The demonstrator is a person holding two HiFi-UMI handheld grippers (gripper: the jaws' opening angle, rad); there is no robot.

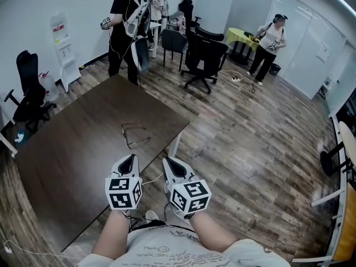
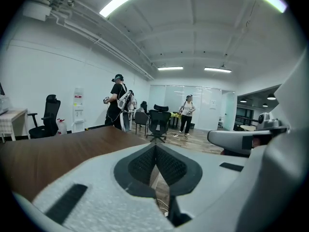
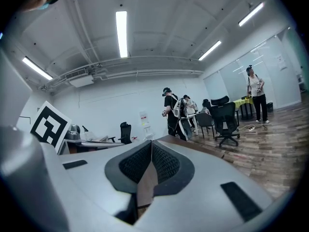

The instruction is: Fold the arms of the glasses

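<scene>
Two closed tools, glasses on table

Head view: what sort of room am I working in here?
Most likely an open office or lab room: black swivel office chairs, a big dark wooden table and glass partition walls.
</scene>
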